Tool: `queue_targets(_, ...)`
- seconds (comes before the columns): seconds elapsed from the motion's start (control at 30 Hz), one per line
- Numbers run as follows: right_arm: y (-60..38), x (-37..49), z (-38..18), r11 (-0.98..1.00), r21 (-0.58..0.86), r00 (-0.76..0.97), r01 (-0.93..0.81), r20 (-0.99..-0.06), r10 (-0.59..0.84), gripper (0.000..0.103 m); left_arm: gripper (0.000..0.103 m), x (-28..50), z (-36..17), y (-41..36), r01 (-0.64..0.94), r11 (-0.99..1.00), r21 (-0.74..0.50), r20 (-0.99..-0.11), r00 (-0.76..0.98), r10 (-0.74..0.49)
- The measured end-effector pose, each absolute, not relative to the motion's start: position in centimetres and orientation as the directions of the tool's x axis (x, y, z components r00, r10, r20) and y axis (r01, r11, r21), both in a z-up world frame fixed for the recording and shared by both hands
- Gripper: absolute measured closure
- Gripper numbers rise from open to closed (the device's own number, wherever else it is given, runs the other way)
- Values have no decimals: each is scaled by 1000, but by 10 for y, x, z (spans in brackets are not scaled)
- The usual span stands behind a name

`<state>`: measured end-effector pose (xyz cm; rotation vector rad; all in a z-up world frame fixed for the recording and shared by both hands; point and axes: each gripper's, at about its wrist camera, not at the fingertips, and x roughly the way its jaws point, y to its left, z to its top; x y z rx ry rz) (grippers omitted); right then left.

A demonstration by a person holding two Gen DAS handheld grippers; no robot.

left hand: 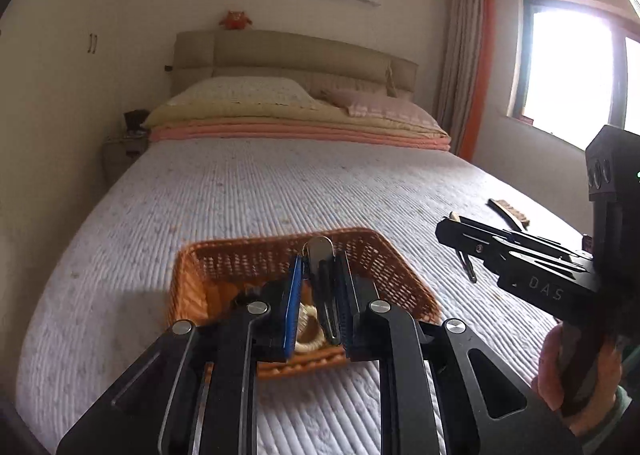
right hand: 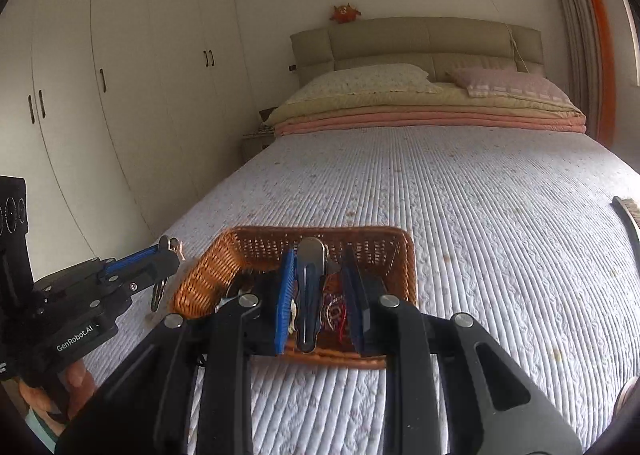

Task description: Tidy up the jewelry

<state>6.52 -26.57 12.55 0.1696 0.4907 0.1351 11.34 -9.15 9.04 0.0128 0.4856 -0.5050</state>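
Right claw grips a hair clip above the wicker basket.

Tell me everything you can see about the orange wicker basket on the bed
The basket is a shallow rectangular tray of orange-brown woven wicker with open lattice walls. It sits flat on the white quilted bedspread, near the foot of the bed. Inside lie a cream ring-shaped piece and some tangled red and white strands. Both grippers hover at it, each holding a metal hair clip.

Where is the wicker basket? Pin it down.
The wicker basket sits on the quilted bed near its foot, straight ahead in both wrist views. Both grippers' fingers hover over it, each holding a hair clip.
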Motion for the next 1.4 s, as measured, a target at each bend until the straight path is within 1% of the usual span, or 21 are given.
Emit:
queue_targets(0.03, -266, 78, 126, 976, 201, 870, -85, -462, 171, 82, 88, 125, 90, -96, 434, 898, -67, -451, 790, -415)
queue_targets(0.07, -267, 90, 125, 977, 203, 864, -71, -476, 162, 82, 88, 135, 88, -97, 422, 905, -61, -461, 792, -401)
queue_targets(0.1, -268, 104, 122, 976, 210, 851, -48, -503, 150, 82, 88, 150, 84, -98, 417, 905, -82, -478, 781, -403)
queue_targets(0.17, -275, 139, 111, 960, 278, 807, -33, -559, 190, 82, 88, 169, 79, -96, 397, 911, -110, -497, 772, -396)
queue_targets(0.23, -280, 167, 95, 949, 317, 765, -4, -610, 207, 82, 88, 190, 69, -92, 383, 909, -165, -526, 746, -410)
queue_targets(0.3, -282, 187, 79, 945, 328, 726, 19, -655, 212, 82, 88, 207, 57, -91, 373, 905, -205, -554, 718, -421)
queue_targets(0.43, -276, 213, 46, 951, 299, 643, 81, -745, 180, 82, 88, 220, 36, -93, 374, 905, -202, -588, 693, -417)
queue_targets(0.47, -276, 216, 40, 949, 301, 631, 91, -755, 179, 82, 88, 221, 32, -94, 372, 907, -196, -595, 691, -412)
queue_targets(0.57, -276, 223, 30, 950, 294, 603, 107, -779, 173, 82, 88, 225, 23, -93, 368, 900, -233, -613, 663, -430)
queue_targets(0.7, -267, 228, 26, 956, 278, 576, 94, -798, 175, 82, 87, 228, 14, -94, 361, 903, -232, -634, 648, -422)
queue_targets(0.77, -268, 231, 20, 953, 287, 569, 93, -801, 186, 82, 84, 227, 13, -92, 358, 901, -246, -639, 639, -428)
queue_targets(0.8, -268, 232, 18, 950, 298, 566, 93, -801, 195, 82, 77, 229, 13, -90, 361, 897, -256, -637, 634, -437)
queue_targets(0.9, -273, 231, 18, 934, 344, 566, 97, -791, 232, 77, 59, 218, 22, -84, 374, 890, -260, -613, 648, -452)
queue_targets(1.03, -272, 217, 32, 940, 333, 601, 78, -767, 222, 71, 55, 198, 38, -78, 398, 882, -253, -580, 667, -468)
queue_targets(1.07, -272, 212, 37, 939, 338, 612, 68, -757, 228, 71, 53, 192, 43, -75, 402, 881, -250, -571, 674, -470)
queue_targets(1.13, -271, 195, 50, 938, 343, 646, 40, -725, 238, 71, 45, 176, 53, -68, 409, 880, -240, -542, 696, -471)
queue_targets(1.23, -266, 157, 74, 944, 331, 718, -14, -653, 240, 71, 38, 146, 68, -56, 417, 880, -227, -485, 735, -474)
queue_targets(1.3, -260, 127, 87, 955, 294, 774, -36, -596, 213, 63, 32, 123, 76, -47, 421, 880, -222, -443, 760, -475)
queue_targets(1.33, -256, 112, 92, 959, 281, 799, -43, -566, 202, 52, 28, 114, 79, -44, 420, 881, -219, -425, 771, -474)
queue_targets(1.37, -254, 97, 96, 961, 274, 824, -48, -533, 193, 46, 26, 103, 81, -40, 418, 883, -213, -403, 786, -470)
queue_targets(1.4, -251, 83, 98, 961, 271, 845, -53, -500, 187, 45, 25, 94, 83, -37, 417, 885, -208, -385, 797, -466)
